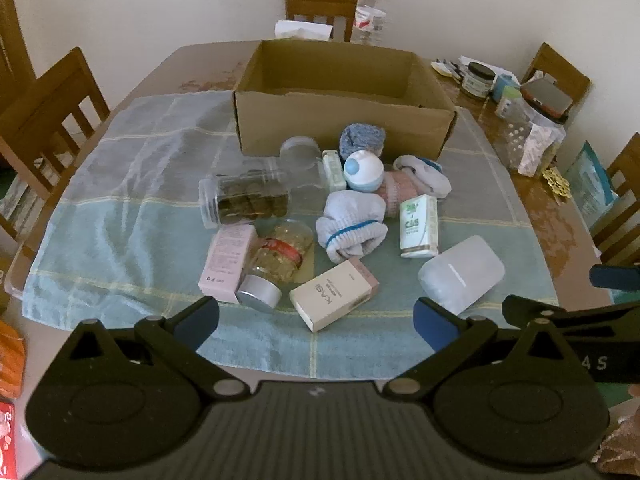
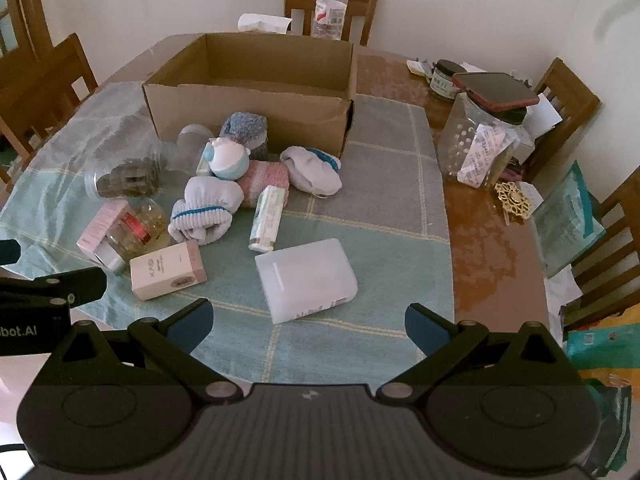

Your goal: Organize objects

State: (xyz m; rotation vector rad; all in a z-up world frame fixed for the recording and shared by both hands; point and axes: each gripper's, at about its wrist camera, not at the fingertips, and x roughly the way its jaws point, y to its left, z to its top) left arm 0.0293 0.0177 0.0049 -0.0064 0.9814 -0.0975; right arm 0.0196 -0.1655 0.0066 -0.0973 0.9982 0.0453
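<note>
An open cardboard box (image 1: pixel 344 128) (image 2: pixel 248 108) stands at the back of a checked cloth (image 1: pixel 120 200) (image 2: pixel 380 240). In front of it lies a pile: a clear jar of dark pieces (image 1: pixel 248 200), a gold-filled jar (image 1: pixel 280 256), a pink box (image 1: pixel 230 260), a beige KASI box (image 1: pixel 334 300) (image 2: pixel 168 276), rolled socks (image 1: pixel 352 224) (image 2: pixel 206 212), a white and blue ball-shaped container (image 1: pixel 362 170), a green-printed carton (image 1: pixel 418 226) and a frosted plastic case (image 1: pixel 460 274) (image 2: pixel 306 280). My left gripper (image 1: pixel 316 326) and right gripper (image 2: pixel 308 322) are both open and empty, near the front edge.
Wooden chairs (image 1: pixel 52 112) (image 2: pixel 568 96) surround the table. A water bottle (image 1: pixel 370 14) and tissues (image 1: pixel 302 30) stand behind the box. On the right are a large clear jar (image 2: pixel 476 144) with a phone (image 2: pixel 494 90) on top, small jars, papers and a gold ornament (image 2: pixel 512 200).
</note>
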